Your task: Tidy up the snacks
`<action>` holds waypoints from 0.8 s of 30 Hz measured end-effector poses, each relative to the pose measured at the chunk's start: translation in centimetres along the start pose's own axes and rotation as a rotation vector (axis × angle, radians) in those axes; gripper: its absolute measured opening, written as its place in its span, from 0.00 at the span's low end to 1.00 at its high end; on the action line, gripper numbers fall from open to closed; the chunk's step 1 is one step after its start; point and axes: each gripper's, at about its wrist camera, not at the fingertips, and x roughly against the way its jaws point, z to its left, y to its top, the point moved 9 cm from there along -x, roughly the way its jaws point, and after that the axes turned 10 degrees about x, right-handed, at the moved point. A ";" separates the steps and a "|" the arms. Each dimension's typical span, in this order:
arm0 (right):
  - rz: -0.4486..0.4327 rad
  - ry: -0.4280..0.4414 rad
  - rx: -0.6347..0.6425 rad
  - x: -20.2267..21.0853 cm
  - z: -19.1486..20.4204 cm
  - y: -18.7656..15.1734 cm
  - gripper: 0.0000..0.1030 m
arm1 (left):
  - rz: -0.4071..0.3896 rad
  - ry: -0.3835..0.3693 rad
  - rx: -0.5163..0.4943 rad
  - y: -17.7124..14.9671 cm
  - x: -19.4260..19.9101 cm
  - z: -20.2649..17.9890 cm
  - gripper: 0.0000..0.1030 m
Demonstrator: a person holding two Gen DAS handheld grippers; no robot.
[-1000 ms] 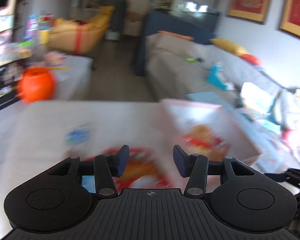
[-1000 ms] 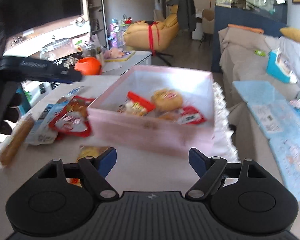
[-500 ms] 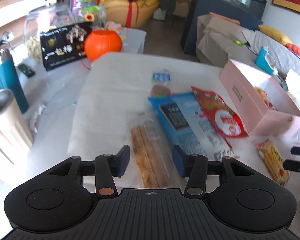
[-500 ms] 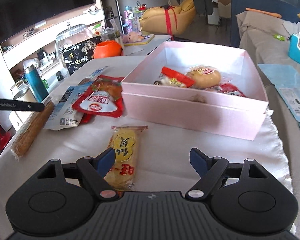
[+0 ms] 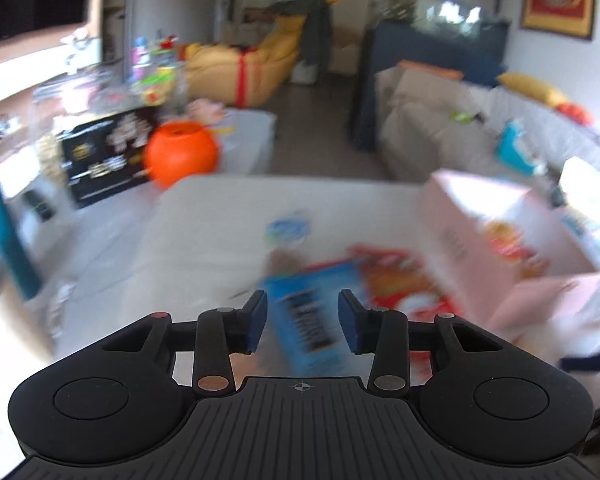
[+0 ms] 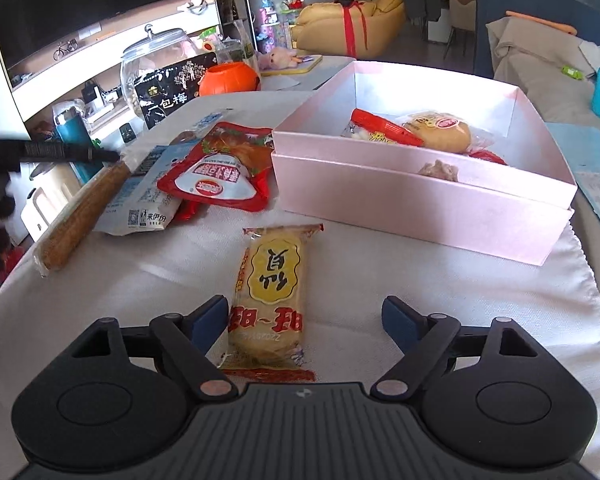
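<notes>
Swinging since the earlier frame, the left tool (image 5: pixel 300 322) is now blurring its own view and pointing over the blue packet (image 5: pixel 306 312), where before it was lined up on the long biscuit stick; the right tool (image 6: pixel 306 322) is sitting lower and closer over the yellow rice-cracker packet (image 6: pixel 272 294).

Pink box (image 6: pixel 424 176) is the landmark, already holding several snacks. On the tabletop (image 6: pixel 440 280) in front of the box, the yellow packet is lying lengthwise between the right tool's widely parted fingers, which are gripping nothing. To do this step well, I judge the tool should be centring over the packet's width and closing across its narrow sides, as the packet is now lying nearer the left finger.

Left of the box, the red pouch (image 6: pixel 224 176) is overlapping the blue packet (image 6: pixel 144 196), with the biscuit stick (image 6: pixel 82 216) beyond. Left tool's fingers are moderately apart and holding nothing.

Nothing is blocking the path to the box except its near wall, which needs clearing. Behind the box's left corner, an orange pumpkin pot (image 6: pixel 230 78) is standing well apart.
</notes>
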 end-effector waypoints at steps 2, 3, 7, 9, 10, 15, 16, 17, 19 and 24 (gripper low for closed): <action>-0.005 -0.013 0.011 -0.1 0.1 -0.1 0.82 | 0.027 -0.064 -0.017 0.3 -1.0 -2.4 0.42; -0.007 -0.017 0.015 -0.1 0.1 -0.2 0.82 | 0.035 -0.084 -0.030 0.5 -1.6 -3.4 0.42; -0.011 -0.041 0.045 -0.1 0.5 -0.3 0.83 | 0.059 -0.088 -0.111 2.0 -6.1 -7.3 0.43; -0.010 -0.054 0.058 -0.1 0.6 -0.4 0.83 | 0.051 -0.063 -0.147 2.9 -8.7 -8.1 0.43; -0.011 -0.054 0.059 0.0 0.6 -0.5 0.83 | 0.051 -0.045 -0.167 3.4 -10.3 -8.4 0.43; -0.024 -0.004 -0.013 0.7 -0.3 -0.5 0.83 | 0.162 -0.069 -0.270 1.0 -13.5 -8.6 0.35; -0.028 0.003 -0.031 0.9 -0.6 -0.4 0.83 | 0.164 -0.083 -0.291 0.1 -12.9 -8.8 0.35; -0.033 0.008 -0.047 1.1 -0.9 -0.3 0.83 | 0.164 -0.097 -0.301 -0.7 -12.0 -9.0 0.34; -0.044 0.013 -0.066 1.5 -1.3 -0.1 0.83 | 0.151 -0.122 -0.309 -2.1 -10.2 -9.0 0.34; -0.039 0.019 -0.052 1.0 -0.6 0.1 0.83 | 0.188 -0.209 -0.313 -5.5 -6.2 -9.6 0.34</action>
